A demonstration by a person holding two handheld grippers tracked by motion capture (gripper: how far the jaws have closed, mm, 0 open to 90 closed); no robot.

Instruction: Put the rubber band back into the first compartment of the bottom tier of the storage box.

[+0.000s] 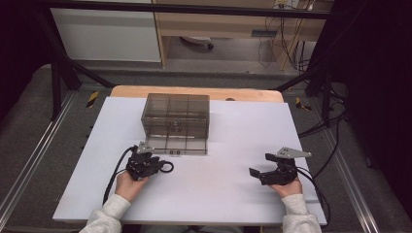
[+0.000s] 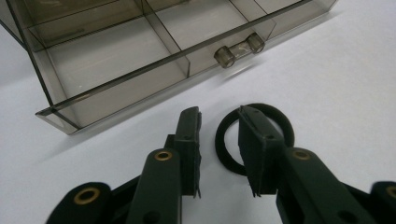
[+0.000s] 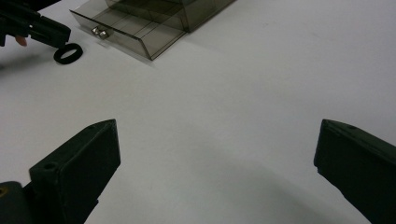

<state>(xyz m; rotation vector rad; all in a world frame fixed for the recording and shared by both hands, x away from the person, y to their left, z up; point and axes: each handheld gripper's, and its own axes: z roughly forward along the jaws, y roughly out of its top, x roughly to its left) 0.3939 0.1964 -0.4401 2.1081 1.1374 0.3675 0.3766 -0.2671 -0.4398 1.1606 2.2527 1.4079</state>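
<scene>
The step in hand appears to be the pickup of the black ring (image 2: pixel 254 139) so that it can go into the pulled-out drawer (image 2: pixel 140 60) of the smoky plastic drawer box (image 1: pixel 176 116). The ring lies flat on the white table (image 1: pixel 228 145), just in front of the drawer's front wall and a little to one side of the drawer handle (image 2: pixel 239 49). The left gripper (image 2: pixel 220 140) is down at the ring with its jaws partly closed; one jaw covers the ring's near side, the other stands just outside the ring, and the left part of the band lies in the gap between them. The pads do not yet press on the band, so nothing is held. In my judgement the next move calls for closing the jaws fully on that side of the band, then lifting it over the drawer's front wall and releasing it into a compartment. The right gripper (image 3: pixel 215 172) rests well apart from the drawer, jaws spread wide and empty over bare table. The drawer compartments in sight look empty.
</scene>
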